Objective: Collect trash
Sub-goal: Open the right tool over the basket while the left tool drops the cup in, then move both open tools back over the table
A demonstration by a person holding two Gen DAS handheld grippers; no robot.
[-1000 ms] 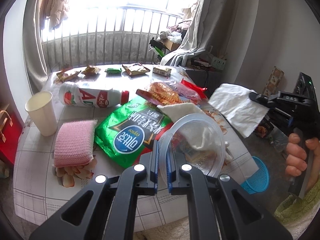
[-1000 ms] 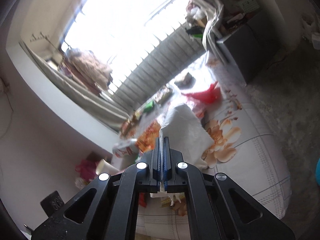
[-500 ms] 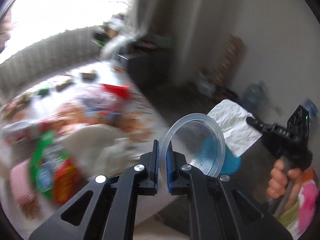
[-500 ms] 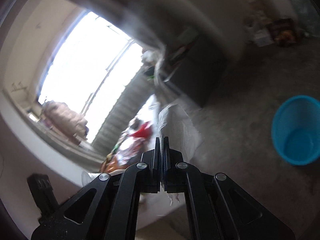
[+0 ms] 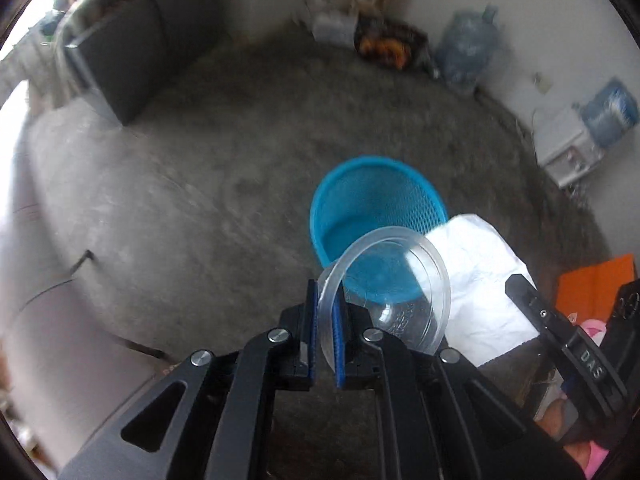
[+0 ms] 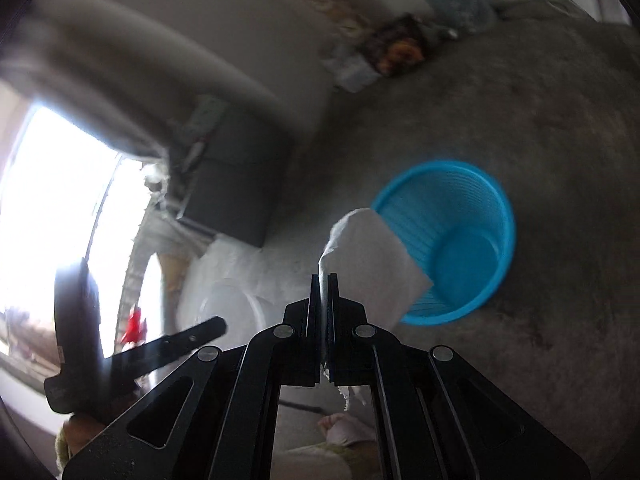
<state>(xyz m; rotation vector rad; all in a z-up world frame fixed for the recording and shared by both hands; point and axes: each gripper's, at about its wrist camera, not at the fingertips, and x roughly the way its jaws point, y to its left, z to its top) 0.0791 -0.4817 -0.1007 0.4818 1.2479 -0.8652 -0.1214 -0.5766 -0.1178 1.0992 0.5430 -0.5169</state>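
Grey concrete floor (image 5: 200, 184) fills both views, blurred; blue mesh bin (image 5: 376, 208) stands on it, nothing visible inside; left gripper (image 5: 326, 312) clamps the rim of a clear plastic cup (image 5: 404, 280), cup hanging over the bin's near edge; right gripper (image 6: 323, 292) pinches a white napkin (image 6: 372, 252) flat between closed fingers, napkin overlapping the bin's rim; dark cabinet (image 5: 120, 68) against the wall.

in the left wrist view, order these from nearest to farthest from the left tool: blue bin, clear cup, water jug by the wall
1. clear cup, rim pinched in the left tool.
2. blue bin, on the floor just beyond the cup.
3. water jug, against the far wall, upper right.
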